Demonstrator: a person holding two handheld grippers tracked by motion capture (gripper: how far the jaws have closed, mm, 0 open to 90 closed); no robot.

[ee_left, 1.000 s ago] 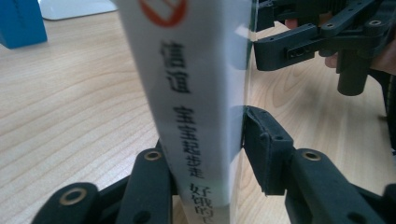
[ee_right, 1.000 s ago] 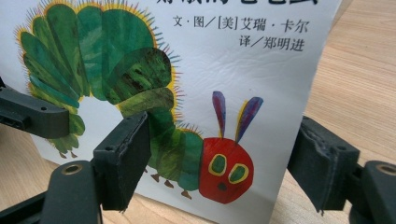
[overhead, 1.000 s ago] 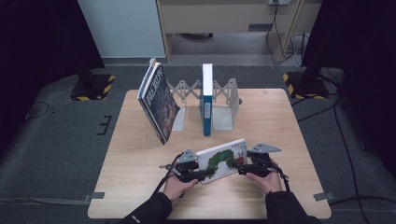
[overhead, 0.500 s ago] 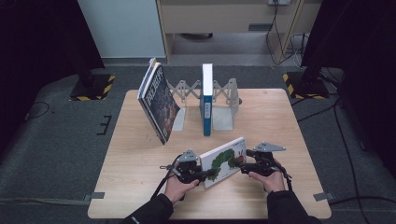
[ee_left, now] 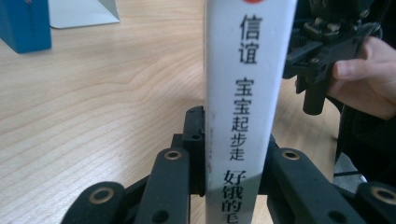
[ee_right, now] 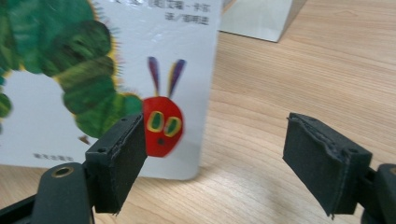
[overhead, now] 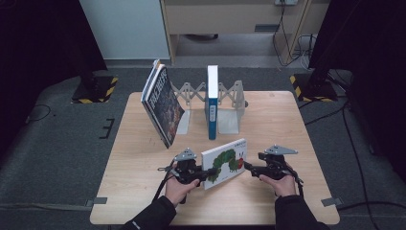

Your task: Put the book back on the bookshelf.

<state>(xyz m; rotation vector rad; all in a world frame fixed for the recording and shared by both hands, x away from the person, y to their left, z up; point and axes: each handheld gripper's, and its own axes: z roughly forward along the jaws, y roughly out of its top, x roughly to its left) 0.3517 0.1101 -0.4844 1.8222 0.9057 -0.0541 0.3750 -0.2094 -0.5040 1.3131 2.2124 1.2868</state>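
Two hand-held grippers on this: left hand-held gripper [ee_left: 233,186] clamped on the caterpillar book [overhead: 224,163] at six o'clock on the bench [overhead: 287,120], right hand-held gripper [ee_right: 215,163] just opening, released. Next, probably: carry toward the rack [overhead: 230,103] at twelve o'clock, keeping it upright.

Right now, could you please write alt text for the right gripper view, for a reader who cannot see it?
A white caterpillar book stands on its edge on a wooden table. The right hand-held gripper is in front of it with its jaws open, the left pad before the cover's lower corner, the other over bare wood.
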